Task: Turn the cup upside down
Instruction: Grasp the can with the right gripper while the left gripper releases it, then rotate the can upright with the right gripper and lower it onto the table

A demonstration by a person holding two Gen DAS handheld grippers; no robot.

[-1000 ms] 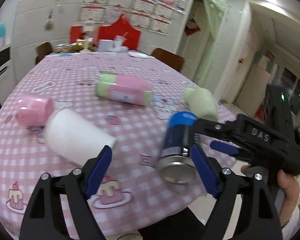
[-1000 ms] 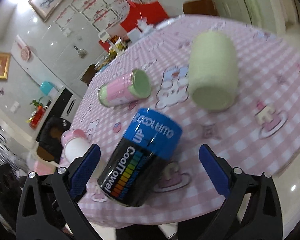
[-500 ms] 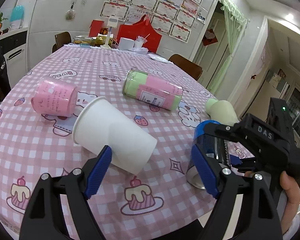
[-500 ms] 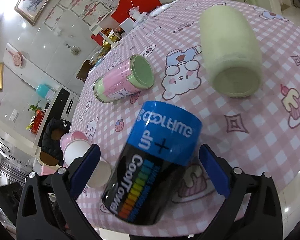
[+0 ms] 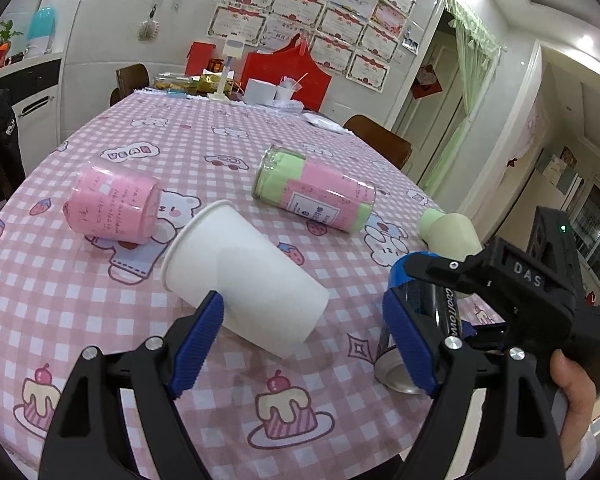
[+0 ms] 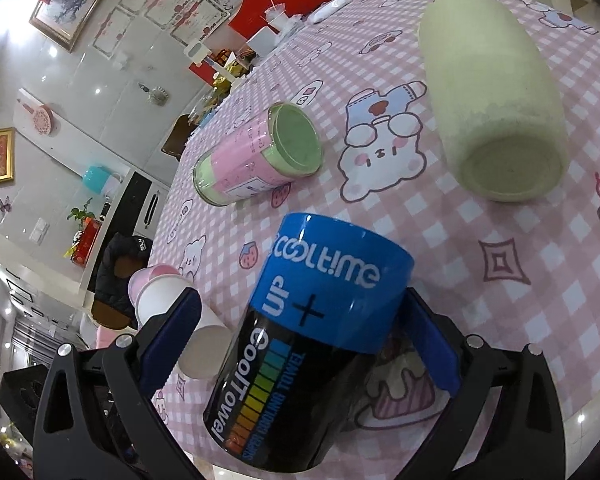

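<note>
While the bench point(image 5: 228, 148) has slid back in both views, the white cup point(image 5: 244, 284) now lies on its side between the open left fingers point(image 5: 198, 338); the right fingers point(image 6: 170, 330) straddle, ungripped, the blue can point(image 6: 312, 344) beside it.

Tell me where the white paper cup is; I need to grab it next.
In the left wrist view the white paper cup lies on its side just ahead of the left tongs, between the pink cup and the blue-capped can.

Right tongs point(image 6: 300, 344): gaping wide around the tilted CoolTime towel canister point(image 6: 312, 336).
Surface point(image 6: 480, 280): carrying a pale green bottle point(image 6: 496, 92) lying sideways.
</note>
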